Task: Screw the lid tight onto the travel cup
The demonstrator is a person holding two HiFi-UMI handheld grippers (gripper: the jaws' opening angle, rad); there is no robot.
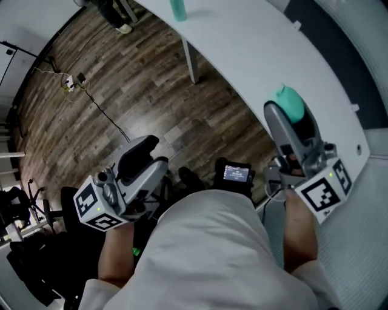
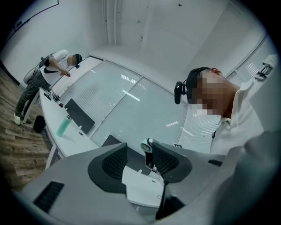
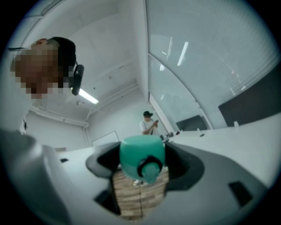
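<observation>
Currently we have the right gripper (image 3: 142, 159) clamped on the teal lid (image 3: 139, 151), held up by the white table (image 1: 254, 54). The left gripper (image 2: 139, 157) gapes, empty. Lid likely light, rigid, slick plastic, so we'd grip its round sides. Teal cup (image 1: 177, 9) stands well apart.

White office, wood-plank floor (image 1: 139, 79)
A long curved white table (image 1: 254, 54) stands on slim white legs (image 1: 190, 60); a black cable (image 1: 100, 112) trails over the planks; glass partition walls (image 2: 127, 101) rise behind the table; a strip light (image 3: 89, 96) glows on the white ceiling.
</observation>
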